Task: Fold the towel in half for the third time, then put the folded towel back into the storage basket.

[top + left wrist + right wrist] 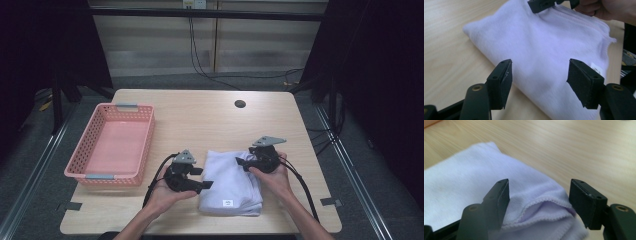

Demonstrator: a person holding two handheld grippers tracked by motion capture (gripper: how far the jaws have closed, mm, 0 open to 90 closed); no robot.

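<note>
A folded white towel (231,182) lies on the wooden table (200,120), near its front edge, with a small label (228,203) at its near end. My left gripper (202,178) is at the towel's left edge. Its jaws (540,82) stand open above the folded side of the towel (544,50) and do not press on it. My right gripper (241,162) is at the towel's far right corner. It is open too (539,200), and the layered hemmed edge of the towel (541,205) lies just beyond and below its jaws.
A pink plastic basket (146,147) with nothing in it stands on the left of the table. A round cable hole (240,104) sits near the table's far edge. Black cables trail from both grippers toward the front edge.
</note>
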